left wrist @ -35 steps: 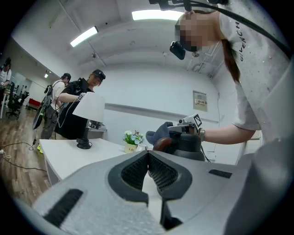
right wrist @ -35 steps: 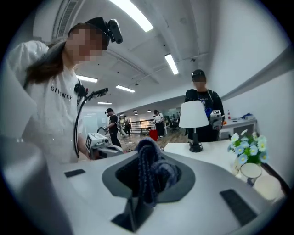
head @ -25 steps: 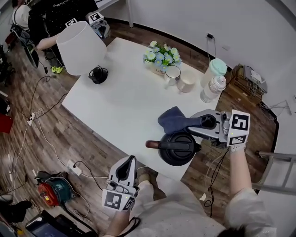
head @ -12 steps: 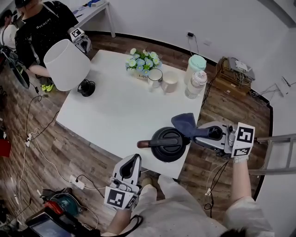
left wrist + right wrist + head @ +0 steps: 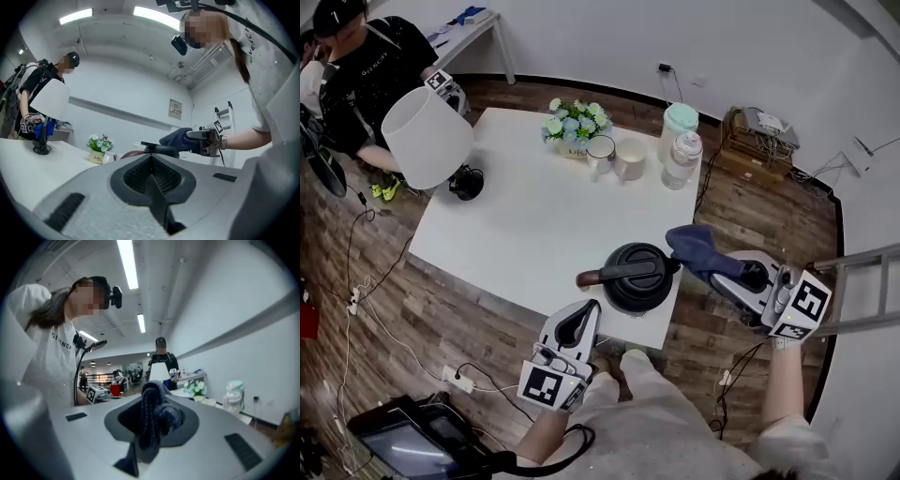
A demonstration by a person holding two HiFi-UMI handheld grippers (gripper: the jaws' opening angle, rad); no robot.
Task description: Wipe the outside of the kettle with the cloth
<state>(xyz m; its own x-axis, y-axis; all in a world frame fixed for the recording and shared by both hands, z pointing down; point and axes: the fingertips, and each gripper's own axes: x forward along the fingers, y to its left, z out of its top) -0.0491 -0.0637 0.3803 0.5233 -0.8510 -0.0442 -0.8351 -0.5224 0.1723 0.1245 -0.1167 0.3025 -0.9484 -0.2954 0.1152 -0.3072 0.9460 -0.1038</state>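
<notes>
White worktop [image 5: 525,211] carries the kettle [image 5: 636,278] at its near right edge. Right tool [image 5: 724,270] grips the cloth [image 5: 694,246] just beside the kettle's right side; left tool [image 5: 584,319] is closed on nothing. Wiping looks barely started, with most of the outside left.

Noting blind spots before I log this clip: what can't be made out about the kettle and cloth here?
Head view: the cloth meets the outline of the kettle from above; touching or apart, cannot tell.
Right gripper view: the cloth bunched in the right gripper blocks the middle; no kettle shows.
Left gripper view: the body of the left gripper hides the kettle's sides; only its top shows.
</notes>
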